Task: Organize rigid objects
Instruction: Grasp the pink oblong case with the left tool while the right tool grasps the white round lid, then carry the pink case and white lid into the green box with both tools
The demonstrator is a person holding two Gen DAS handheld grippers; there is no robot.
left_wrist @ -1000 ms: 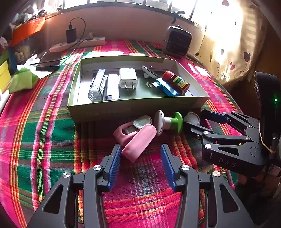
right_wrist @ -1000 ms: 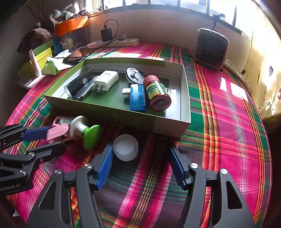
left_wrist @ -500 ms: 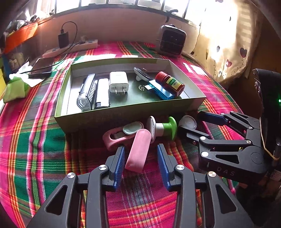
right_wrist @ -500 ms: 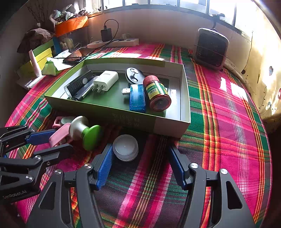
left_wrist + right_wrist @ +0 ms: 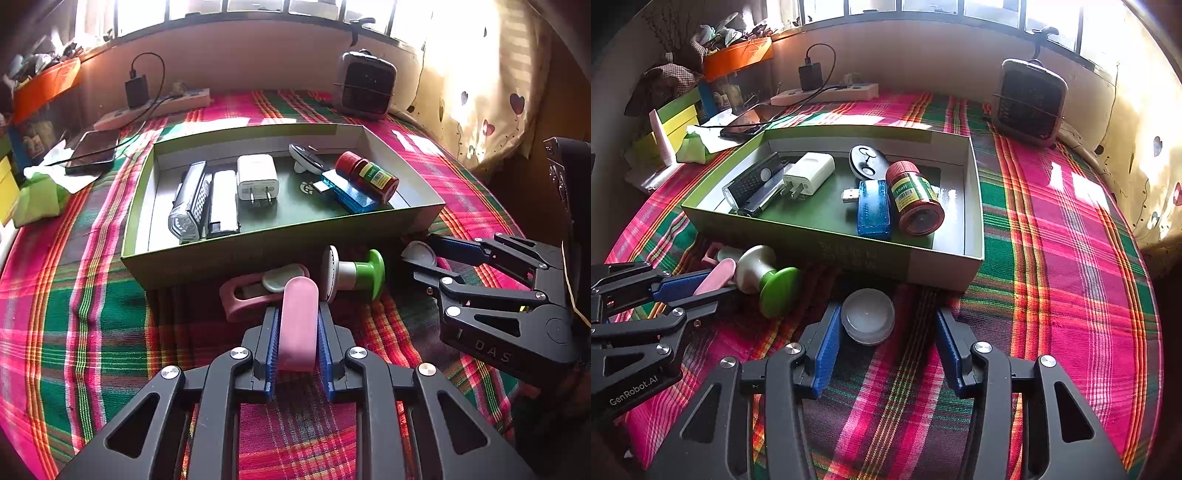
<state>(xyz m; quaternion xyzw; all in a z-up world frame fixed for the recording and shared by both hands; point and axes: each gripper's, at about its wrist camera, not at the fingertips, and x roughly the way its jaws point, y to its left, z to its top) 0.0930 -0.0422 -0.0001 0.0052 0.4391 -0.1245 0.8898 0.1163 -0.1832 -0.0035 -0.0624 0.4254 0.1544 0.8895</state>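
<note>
Jaws first: those of the left gripper have just closed and now clamp the pink oblong case across its narrow sides, low on its near half, while the right gripper has been narrowing its jaws around the small round white tub; one blue pad sits against the tub's left side and the other stands apart from it, so nothing is gripped there yet.

Both things lie on the plaid cloth over the tabletop, just in front of the green box's near wall. The case looks like smooth, stiff plastic, probably light; its rounded skin could slide between the pads, so a hold nearer its middle would seem safer. The tub looks light and rigid too, best taken across its full width.

Close company is the trouble: a pink holder touches the case's far end, and the green-and-white stamper lies just beside it. That near wall must be cleared on the lift. Inside, open floor shows between the white charger plug and the blue USB stick.
</note>
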